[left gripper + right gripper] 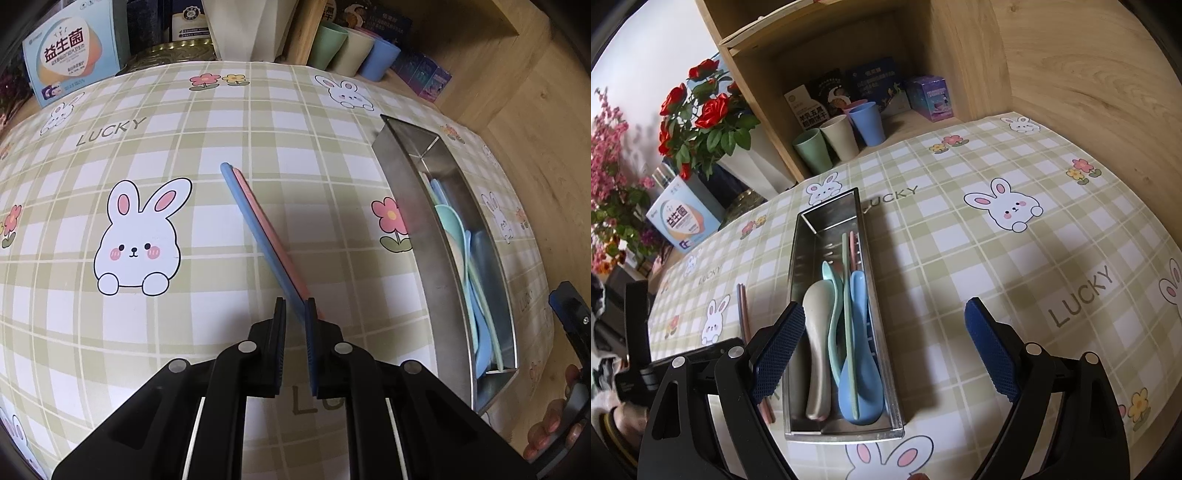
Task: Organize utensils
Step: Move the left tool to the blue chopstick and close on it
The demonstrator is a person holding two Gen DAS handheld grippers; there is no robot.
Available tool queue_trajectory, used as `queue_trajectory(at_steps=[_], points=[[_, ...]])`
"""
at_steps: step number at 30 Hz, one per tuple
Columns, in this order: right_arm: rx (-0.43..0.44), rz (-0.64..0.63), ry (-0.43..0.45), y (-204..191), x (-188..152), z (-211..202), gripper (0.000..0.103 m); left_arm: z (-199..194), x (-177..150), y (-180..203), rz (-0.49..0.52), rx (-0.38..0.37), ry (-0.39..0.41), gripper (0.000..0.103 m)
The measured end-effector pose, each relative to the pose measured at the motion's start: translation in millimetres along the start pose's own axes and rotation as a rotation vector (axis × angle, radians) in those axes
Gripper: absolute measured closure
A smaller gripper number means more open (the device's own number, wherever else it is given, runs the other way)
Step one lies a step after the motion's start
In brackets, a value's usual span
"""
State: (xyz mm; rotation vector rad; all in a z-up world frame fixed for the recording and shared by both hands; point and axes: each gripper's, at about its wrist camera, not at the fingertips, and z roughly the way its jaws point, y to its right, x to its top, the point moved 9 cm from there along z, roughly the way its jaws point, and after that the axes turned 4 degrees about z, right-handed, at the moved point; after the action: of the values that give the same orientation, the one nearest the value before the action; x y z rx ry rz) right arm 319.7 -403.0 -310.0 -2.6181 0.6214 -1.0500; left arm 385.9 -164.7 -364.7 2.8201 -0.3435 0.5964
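A blue and pink pair of chopsticks [258, 229] slants away over the checked tablecloth [184, 147], left of the steel tray [406, 206]. My left gripper [295, 306] is shut on the near end of the pair. In the right wrist view the same chopsticks [743, 310] show to the left of the tray [798, 258]. The tray holds a grey spoon [816, 332], a mint spoon [833, 295], a blue spoon [858, 369] and more chopsticks [846, 280]. My right gripper [884, 306] hangs open above the tray's near half, holding nothing.
Three cups [838, 136] and several boxes [931, 98] stand in a wooden shelf at the back. A vase of red flowers [701, 122] and a blue box [685, 218] sit at the back left. The table's right edge runs just past the tray.
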Motion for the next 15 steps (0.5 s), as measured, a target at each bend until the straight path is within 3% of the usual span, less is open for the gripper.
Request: queue_trajectory(at_steps=[4, 8, 15], points=[[-0.001, -0.001, -0.002, 0.0, -0.5, 0.6, 0.018, 0.8, 2.6, 0.1, 0.02, 0.027, 0.01, 0.093], [-0.002, 0.0, -0.003, -0.2, -0.9, 1.2, 0.018, 2.3, 6.2, -7.2, 0.001, 0.07, 0.009, 0.082], [0.001, 0.003, 0.003, 1.2, -0.2, -0.9, 0.018, -2.5, 2.4, -12.6, -0.011, 0.106, -0.027, 0.081]])
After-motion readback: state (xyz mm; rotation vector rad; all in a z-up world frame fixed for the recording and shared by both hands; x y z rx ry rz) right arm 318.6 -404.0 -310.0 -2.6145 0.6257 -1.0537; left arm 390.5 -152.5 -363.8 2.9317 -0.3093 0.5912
